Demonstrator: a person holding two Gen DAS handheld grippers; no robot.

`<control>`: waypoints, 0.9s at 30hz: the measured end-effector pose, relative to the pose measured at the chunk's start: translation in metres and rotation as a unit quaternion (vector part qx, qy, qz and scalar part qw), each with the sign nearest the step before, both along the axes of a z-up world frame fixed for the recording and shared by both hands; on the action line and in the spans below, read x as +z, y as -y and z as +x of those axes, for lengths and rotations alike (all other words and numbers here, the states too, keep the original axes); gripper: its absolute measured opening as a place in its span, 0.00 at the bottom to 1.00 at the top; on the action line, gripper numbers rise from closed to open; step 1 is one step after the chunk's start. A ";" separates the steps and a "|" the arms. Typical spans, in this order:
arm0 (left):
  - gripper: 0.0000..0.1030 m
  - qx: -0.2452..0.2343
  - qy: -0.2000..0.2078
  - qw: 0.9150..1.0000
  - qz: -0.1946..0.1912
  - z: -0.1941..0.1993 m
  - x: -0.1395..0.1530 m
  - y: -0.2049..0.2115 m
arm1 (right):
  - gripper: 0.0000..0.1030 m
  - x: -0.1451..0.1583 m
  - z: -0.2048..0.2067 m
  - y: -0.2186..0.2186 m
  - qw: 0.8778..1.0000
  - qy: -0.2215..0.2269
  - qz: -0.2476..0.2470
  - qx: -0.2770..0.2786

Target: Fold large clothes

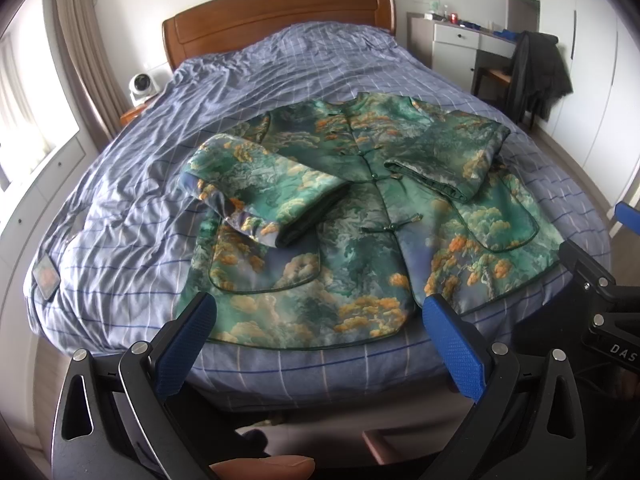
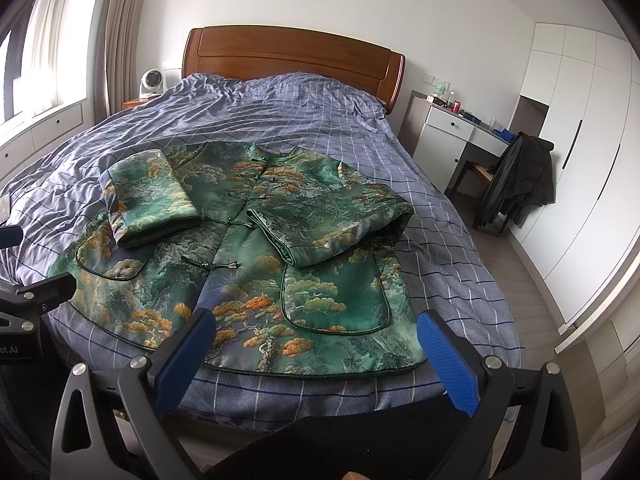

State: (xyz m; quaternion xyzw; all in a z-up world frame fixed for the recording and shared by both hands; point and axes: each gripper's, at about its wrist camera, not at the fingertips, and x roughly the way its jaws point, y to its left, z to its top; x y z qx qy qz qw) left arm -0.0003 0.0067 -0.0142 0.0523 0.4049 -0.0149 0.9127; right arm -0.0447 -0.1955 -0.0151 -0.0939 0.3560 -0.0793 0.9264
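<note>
From the left wrist view, the left gripper point(image 1: 316, 320) hangs above the near edge of the bed with the blue-grey checked quilt point(image 1: 280, 80), its jaws spread wide and holding nothing, the blue textured pads point(image 1: 452, 348) apart on either side of the hem. The green padded jacket printed with orange and teal clouds point(image 1: 340, 240) lies face up on the quilt, buttoned down the front, collar toward the brown wooden headboard point(image 1: 280, 8); both sleeves are folded inward across the chest (the cuffs nearly meet at the button line). A small white round fan point(image 1: 142, 84) stands at the left of the bed, and a dark coat draped over a chair point(image 1: 536, 68) sits beside the white drawer counter point(image 1: 460, 44) at the right. From the right wrist view, the right gripper point(image 2: 316, 344) likewise has its jaws released and empty, poised over the jacket's point(image 2: 260, 260) lower hem near the right patch pocket point(image 2: 336, 300). The jacket rests near the foot of the bed point(image 2: 440, 208), and white wardrobe doors point(image 2: 580, 160) line the right wall.
</note>
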 end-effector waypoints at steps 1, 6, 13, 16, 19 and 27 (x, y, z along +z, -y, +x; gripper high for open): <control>1.00 0.000 0.000 1.000 0.000 0.001 0.000 0.000 | 0.99 0.000 0.000 0.000 1.000 0.000 0.000 0.000; 1.00 0.000 0.000 1.000 0.000 0.001 0.001 0.001 | 0.99 0.000 0.000 0.000 1.000 0.000 0.000 0.000; 1.00 0.000 -0.001 1.000 0.000 0.001 0.001 0.001 | 0.99 0.000 0.000 0.000 1.000 0.000 0.000 0.000; 1.00 0.000 -0.001 1.000 0.001 0.000 0.000 0.000 | 0.99 0.000 0.000 0.000 1.000 -0.001 0.000 0.000; 1.00 0.000 -0.001 1.000 0.000 0.001 0.001 0.001 | 0.99 0.000 0.000 0.000 1.000 -0.001 0.000 0.000; 1.00 0.000 -0.002 1.000 0.001 0.001 0.001 0.000 | 0.99 0.000 0.000 0.000 1.000 -0.001 0.000 0.000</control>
